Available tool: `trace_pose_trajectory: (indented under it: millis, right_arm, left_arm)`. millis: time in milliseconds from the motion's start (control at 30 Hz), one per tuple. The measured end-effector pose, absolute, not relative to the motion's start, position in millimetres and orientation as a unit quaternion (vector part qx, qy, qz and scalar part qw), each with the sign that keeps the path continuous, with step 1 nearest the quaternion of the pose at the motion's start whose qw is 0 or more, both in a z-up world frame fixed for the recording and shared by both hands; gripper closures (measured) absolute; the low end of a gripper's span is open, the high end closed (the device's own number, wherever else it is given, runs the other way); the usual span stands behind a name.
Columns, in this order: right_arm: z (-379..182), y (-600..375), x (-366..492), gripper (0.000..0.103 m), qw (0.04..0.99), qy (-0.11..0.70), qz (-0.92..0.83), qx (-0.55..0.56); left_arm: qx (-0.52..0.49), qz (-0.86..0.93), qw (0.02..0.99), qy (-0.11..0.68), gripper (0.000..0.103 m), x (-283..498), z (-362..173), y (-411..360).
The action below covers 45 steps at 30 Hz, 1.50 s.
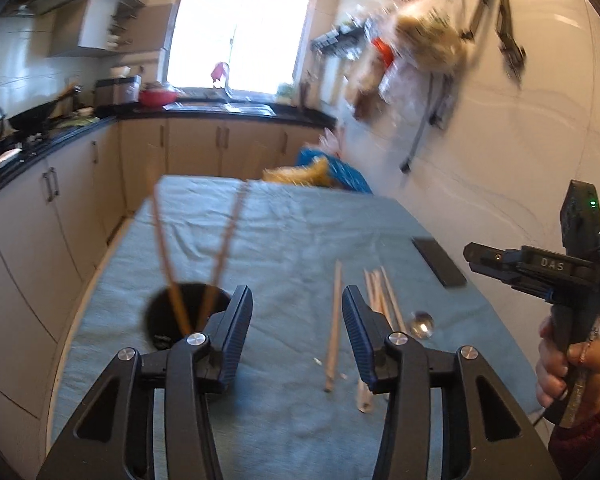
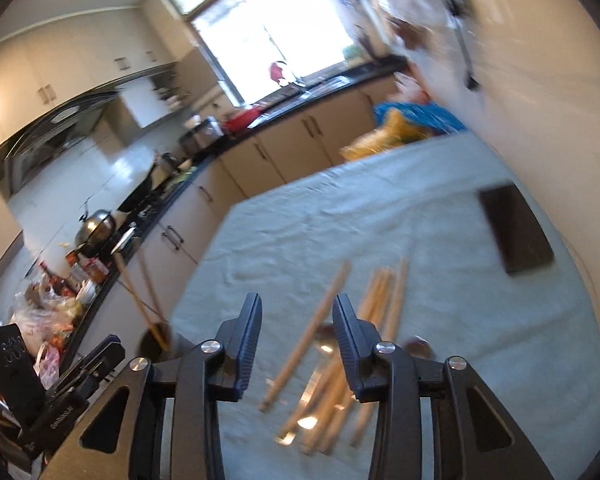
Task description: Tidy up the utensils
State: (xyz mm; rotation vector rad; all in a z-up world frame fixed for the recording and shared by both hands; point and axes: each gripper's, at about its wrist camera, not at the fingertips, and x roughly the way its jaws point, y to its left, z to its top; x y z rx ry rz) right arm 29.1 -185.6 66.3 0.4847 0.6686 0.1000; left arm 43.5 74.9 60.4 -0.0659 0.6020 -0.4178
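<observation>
Left gripper [image 1: 297, 320] closest to lens, jaws parted, nothing between the pads but bare blue-grey cloth [image 1: 268, 240]. Just outside the left jaw, black holder cup [image 1: 168, 320] standing on the cloth, two chopsticks [image 1: 204, 256] upright in it, leaning apart in a V well above the jaw tips. Between the jaws but nearer the right one, single loose chopstick [image 1: 333, 320] flat on the cloth, untouched. Behind and outside the right jaw, bundle of loose chopsticks [image 1: 382, 292], partly hidden by the finger; beside it a metal spoon bowl [image 1: 420, 323]. Farther beyond the right jaw, dark flat slab [image 1: 439, 262] near the wall. Far right, a hand [image 1: 556, 372] in a red sleeve gripping the handle of the other tool. Right gripper [image 2: 296, 330] likewise released, jaws apart, empty. Between its jaws, one chopstick lying on the cloth below the pads; under and outside its right jaw, the pile of chopsticks with something metallic and shiny among them, heavily blurred, count not readable. Well outside its left jaw, the black cup at the cloth's edge with its two sticks. Ahead of the jaws, past the cloth, kitchen counter [image 2: 260, 128] and bright window [image 2: 276, 36], smeared by blur.
</observation>
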Motion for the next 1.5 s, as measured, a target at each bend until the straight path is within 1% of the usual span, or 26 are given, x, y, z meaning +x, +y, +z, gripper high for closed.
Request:
trace_pose_trajectory:
  millis: [67, 233, 400, 533, 633, 733, 800, 833, 867, 967, 1167, 1500]
  right_arm:
    - [50, -204, 23, 0.057, 0.907, 0.339, 0.027, 0.249]
    - [16, -237, 17, 0.057, 0.878, 0.374, 0.010, 0.297]
    - [-21, -252, 21, 0.057, 0.849, 0.408, 0.018, 0.336]
    - [-39, -262, 33, 0.059, 0.843, 0.416, 0.016, 0.341]
    - [-50, -261, 45, 0.059, 0.844, 0.430, 0.011, 0.320]
    - [-61, -258, 55, 0.070, 0.841, 0.438, 0.019, 0.318]
    - [-66, -255, 59, 0.086, 0.841, 0.441, 0.024, 0.312]
    - [-68, -253, 61, 0.091, 0.842, 0.442, 0.028, 0.309]
    - [-69, -253, 61, 0.099, 0.842, 0.441, 0.028, 0.308]
    - [-65, -257, 56, 0.100, 0.853, 0.427, 0.023, 0.300]
    - [-38, -270, 36, 0.100, 0.880, 0.388, 0.004, 0.274]
    - [-31, -288, 16, 0.100, 0.881, 0.377, 0.005, 0.285]
  left_arm:
    - [-0.021, -0.212, 0.927, 0.308, 0.057, 47, 55, 62]
    - [0.009, -0.219, 0.911, 0.348, 0.057, 54, 39, 28]
    - [0.017, -0.225, 0.903, 0.366, 0.057, 58, 28, 12]
    - [0.026, -0.234, 0.895, 0.379, 0.057, 58, 19, 2]
    - [0.026, -0.236, 0.888, 0.393, 0.057, 65, 14, -2]
    - [0.022, -0.246, 0.873, 0.420, 0.057, 78, 6, -8]
    - [0.012, -0.242, 0.867, 0.435, 0.057, 90, 2, -11]
    - [0.007, -0.243, 0.863, 0.443, 0.057, 96, -1, -15]
    - [0.003, -0.244, 0.859, 0.450, 0.057, 102, -3, -18]
    - [-0.005, -0.236, 0.854, 0.464, 0.057, 118, -10, -30]
    - [-0.021, -0.233, 0.839, 0.491, 0.057, 160, -26, -48]
    - [0.007, -0.259, 0.818, 0.513, 0.058, 203, -46, -81]
